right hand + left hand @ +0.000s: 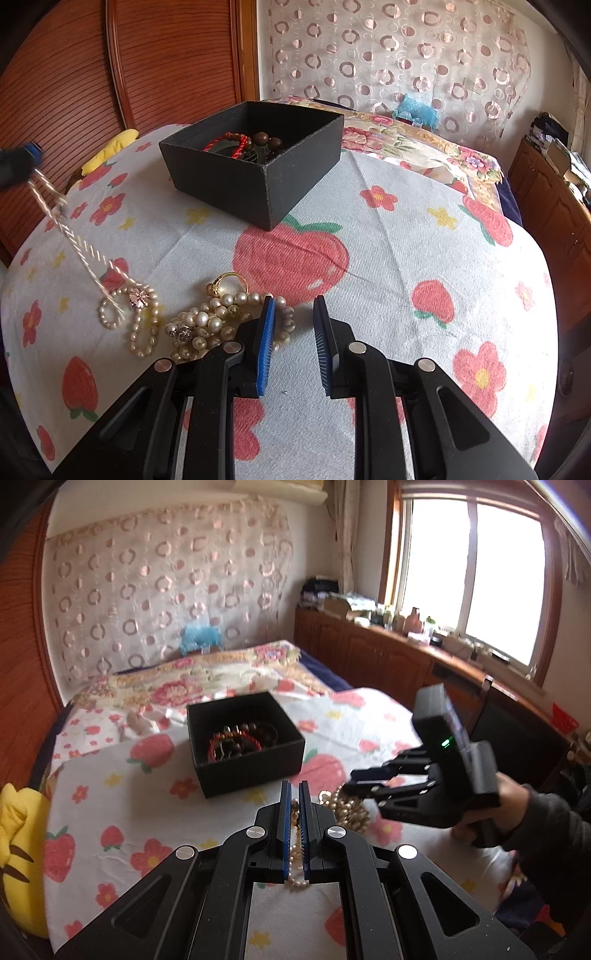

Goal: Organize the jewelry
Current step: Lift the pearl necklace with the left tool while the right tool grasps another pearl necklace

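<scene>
Partly done: the black box (255, 155), upper centre of the right wrist view, already holds a red cord bracelet (229, 142) and dark wooden beads (267, 142). Still out on the bed (388, 258): a pearl pile (207, 325) lower left of centre, a gold ring (227, 282) just behind it, and a pearl strand (138, 317) with a small flower charm further left.

Your left tongs (294, 812) are nearly closed, gripping a pearl necklace (295, 853) that trails down between the pads; in the right wrist view it runs taut from the far left edge down to the strand on the bed, so it looks only partly lifted.

Your right tongs (293, 332) are wide apart, holding nothing, just right of the pearl pile.

In the way, by my read: the pearls look tangled, so lifting one may drag the others. The box sits near and its top is open. A yellow plush (18, 849) at the left edge is well clear
</scene>
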`<control>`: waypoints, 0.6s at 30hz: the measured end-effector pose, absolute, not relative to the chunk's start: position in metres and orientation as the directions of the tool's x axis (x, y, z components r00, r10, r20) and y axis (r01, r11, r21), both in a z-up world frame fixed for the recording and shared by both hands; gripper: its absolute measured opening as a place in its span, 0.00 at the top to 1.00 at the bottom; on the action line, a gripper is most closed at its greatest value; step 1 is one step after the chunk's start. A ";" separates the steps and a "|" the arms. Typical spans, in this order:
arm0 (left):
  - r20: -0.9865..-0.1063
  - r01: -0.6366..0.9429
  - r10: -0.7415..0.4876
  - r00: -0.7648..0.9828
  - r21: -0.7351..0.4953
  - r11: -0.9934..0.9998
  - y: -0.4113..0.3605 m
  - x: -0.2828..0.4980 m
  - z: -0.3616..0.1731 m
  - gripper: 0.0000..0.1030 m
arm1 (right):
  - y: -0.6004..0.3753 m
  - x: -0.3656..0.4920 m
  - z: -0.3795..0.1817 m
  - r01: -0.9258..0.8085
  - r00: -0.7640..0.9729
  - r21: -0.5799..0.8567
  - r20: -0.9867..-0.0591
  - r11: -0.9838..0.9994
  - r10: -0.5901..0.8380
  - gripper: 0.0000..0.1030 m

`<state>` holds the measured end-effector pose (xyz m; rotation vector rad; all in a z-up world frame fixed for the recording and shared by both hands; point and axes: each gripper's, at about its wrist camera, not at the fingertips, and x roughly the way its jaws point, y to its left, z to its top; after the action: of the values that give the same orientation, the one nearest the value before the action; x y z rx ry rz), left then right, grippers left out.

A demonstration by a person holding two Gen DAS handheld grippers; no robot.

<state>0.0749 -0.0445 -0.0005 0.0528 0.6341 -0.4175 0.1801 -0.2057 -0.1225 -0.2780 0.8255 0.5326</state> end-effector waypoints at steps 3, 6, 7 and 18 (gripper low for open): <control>-0.565 0.397 -0.369 0.738 -0.078 0.915 -0.041 0.067 0.008 0.97 | -0.205 0.180 -0.122 -0.542 0.563 -0.036 -0.757 0.839 0.331 0.77; -0.550 0.398 -0.372 0.748 -0.077 0.914 -0.036 0.061 0.015 0.97 | -0.204 0.179 -0.122 -0.535 0.562 -0.029 -0.758 0.845 0.330 0.83; -0.545 0.400 -0.374 0.751 -0.077 0.913 -0.034 0.059 0.018 0.97 | -0.204 0.179 -0.122 -0.538 0.557 -0.024 -0.761 0.843 0.333 0.89; -0.505 0.388 -0.363 0.783 -0.060 0.920 -0.018 0.058 0.042 0.97 | -0.204 0.154 -0.079 -0.557 0.611 -0.063 -0.706 0.828 0.357 0.92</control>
<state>0.0575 -0.0182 0.0420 0.0482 0.5351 -0.4055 0.1537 -0.2041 -0.0792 -0.2904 0.7438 0.5360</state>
